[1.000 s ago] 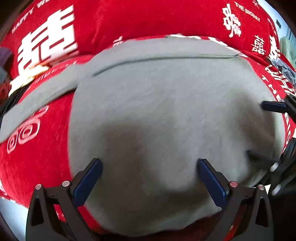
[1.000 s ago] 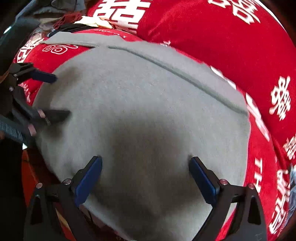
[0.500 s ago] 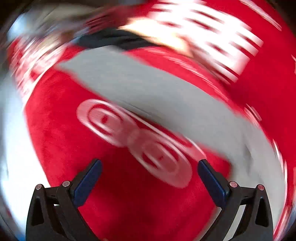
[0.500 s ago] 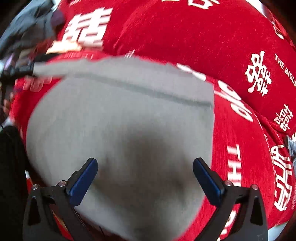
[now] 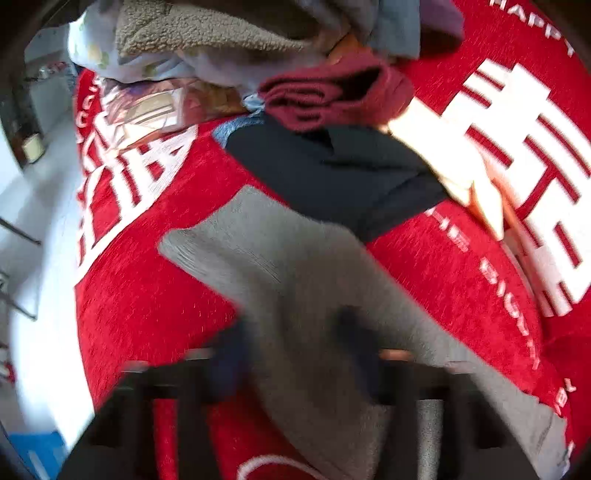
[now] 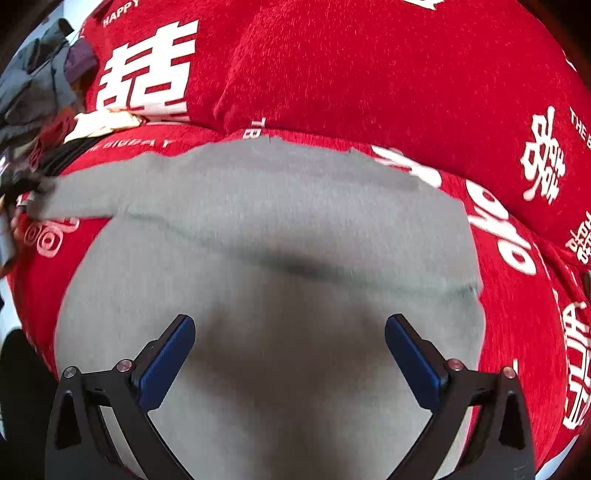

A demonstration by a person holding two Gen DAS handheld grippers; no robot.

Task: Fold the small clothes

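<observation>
A grey garment (image 6: 280, 236) lies flat on a red cover with white characters (image 6: 369, 74). Its long sleeve (image 5: 288, 266) stretches out to the left. In the left wrist view my left gripper (image 5: 295, 350) is motion-blurred, with its fingers narrowed around the sleeve; I cannot tell whether they grip the cloth. It also shows at the sleeve's end in the right wrist view (image 6: 22, 192). My right gripper (image 6: 290, 350) is open and empty, its blue pads hovering over the garment's body.
A pile of other clothes lies beyond the sleeve: a black piece (image 5: 332, 173), a maroon one (image 5: 332, 96), a fleecy beige one (image 5: 207, 33) and a cream one (image 5: 443, 155). A red cushion (image 6: 406, 66) backs the surface. A pale floor (image 5: 44, 221) lies left.
My left gripper has swung left from the garment's body to the sleeve, and its fingers have narrowed. My right gripper has stayed open over the body, shifting slightly.
</observation>
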